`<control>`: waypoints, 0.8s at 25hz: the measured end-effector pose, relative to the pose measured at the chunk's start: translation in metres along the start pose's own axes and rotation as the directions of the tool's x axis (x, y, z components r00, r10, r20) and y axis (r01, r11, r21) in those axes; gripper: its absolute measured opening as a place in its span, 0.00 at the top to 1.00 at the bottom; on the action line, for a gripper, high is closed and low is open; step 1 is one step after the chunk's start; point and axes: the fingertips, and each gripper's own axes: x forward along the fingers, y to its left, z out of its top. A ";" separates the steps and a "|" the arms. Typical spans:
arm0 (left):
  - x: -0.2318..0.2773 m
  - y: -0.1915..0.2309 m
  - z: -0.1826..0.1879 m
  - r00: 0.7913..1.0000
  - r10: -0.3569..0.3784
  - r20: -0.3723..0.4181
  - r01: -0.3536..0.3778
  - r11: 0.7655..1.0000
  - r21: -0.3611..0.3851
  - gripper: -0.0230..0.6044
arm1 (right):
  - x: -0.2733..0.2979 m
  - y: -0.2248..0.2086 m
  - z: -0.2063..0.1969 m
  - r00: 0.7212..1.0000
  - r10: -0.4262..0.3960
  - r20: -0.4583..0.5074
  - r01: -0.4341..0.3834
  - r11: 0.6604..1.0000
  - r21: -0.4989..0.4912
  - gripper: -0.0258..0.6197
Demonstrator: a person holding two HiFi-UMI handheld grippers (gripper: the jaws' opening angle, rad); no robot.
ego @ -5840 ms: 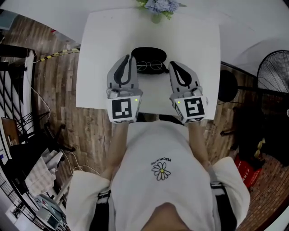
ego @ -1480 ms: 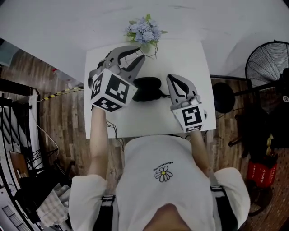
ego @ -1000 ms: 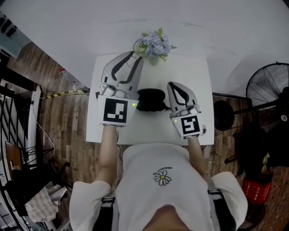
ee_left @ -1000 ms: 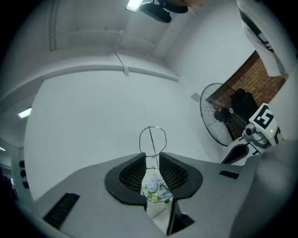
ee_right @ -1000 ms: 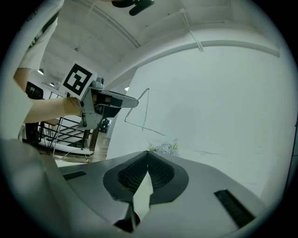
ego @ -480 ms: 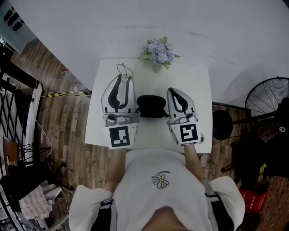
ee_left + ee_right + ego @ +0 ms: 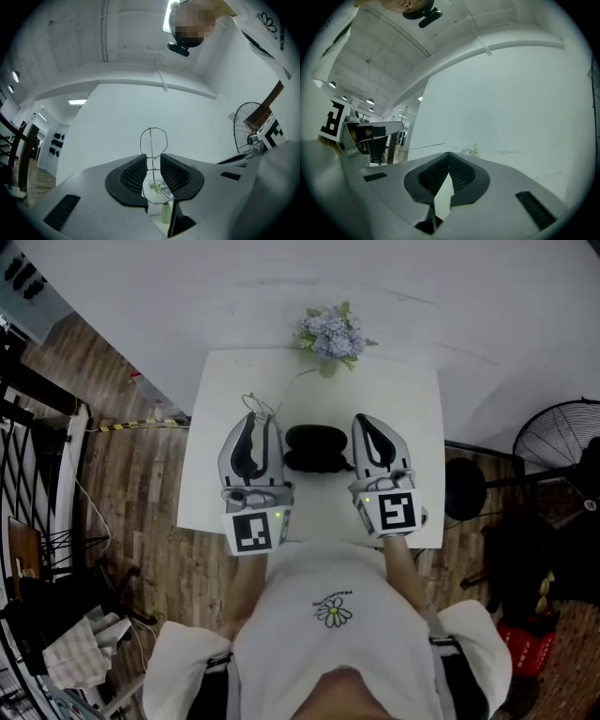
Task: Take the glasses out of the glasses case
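Thin wire-rimmed glasses stand on edge between the pads of my left gripper, which is shut on them; one round rim sticks out past the fingertips. In the head view this gripper hovers over the left part of the white table, with the glasses at its tip. Between the two grippers, the black glasses case lies on the table. On the case's right, my right gripper is shut with nothing in it; its fingertips meet in the right gripper view.
A small vase of pale blue flowers stands at the table's far edge, beyond the case. A standing fan is on the floor to the right. Wooden floor and cluttered racks lie to the left of the table.
My left gripper has come back from near the flowers and sunk to beside the case, rolling as it went, with the glasses still in it. The right gripper has hardly moved.
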 end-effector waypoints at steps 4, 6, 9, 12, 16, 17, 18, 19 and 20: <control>-0.002 0.000 0.001 1.000 0.006 -0.007 -0.007 1.000 -0.020 0.80 | 0.000 0.001 0.001 1.000 -0.002 0.004 0.002 1.000 0.000 0.95; -0.003 0.000 0.001 1.000 0.001 0.002 0.000 1.000 -0.014 0.80 | 0.000 0.002 0.001 1.000 -0.003 0.006 0.003 1.000 0.000 0.95; -0.005 0.000 -0.001 1.000 0.007 -0.003 -0.007 1.000 -0.022 0.80 | -0.001 0.002 -0.002 1.000 -0.001 0.000 0.001 1.000 0.000 0.95; -0.006 0.001 0.000 1.000 0.005 0.004 -0.005 1.000 -0.005 0.80 | -0.003 0.003 -0.002 1.000 0.002 0.002 -0.002 1.000 0.001 0.95; -0.006 0.001 0.000 1.000 0.012 -0.004 -0.012 1.000 -0.026 0.80 | -0.003 0.004 -0.003 1.000 0.006 0.001 -0.006 1.000 -0.003 0.95; -0.006 0.000 -0.001 1.000 0.012 -0.007 -0.012 1.000 -0.026 0.80 | -0.002 0.004 -0.002 1.000 0.009 0.010 -0.009 1.000 -0.004 0.95; -0.006 0.000 -0.001 1.000 0.010 -0.009 -0.011 1.000 -0.024 0.80 | -0.002 0.006 -0.001 1.000 0.013 0.021 -0.013 1.000 -0.006 0.95; -0.006 0.000 -0.002 1.000 0.009 -0.012 -0.010 1.000 -0.022 0.80 | -0.002 0.007 0.000 0.999 0.017 0.028 -0.016 1.000 -0.007 0.95; -0.007 0.000 -0.002 1.000 0.009 -0.014 -0.009 1.000 -0.020 0.80 | -0.002 0.008 0.001 0.999 0.020 0.033 -0.020 1.000 -0.008 0.95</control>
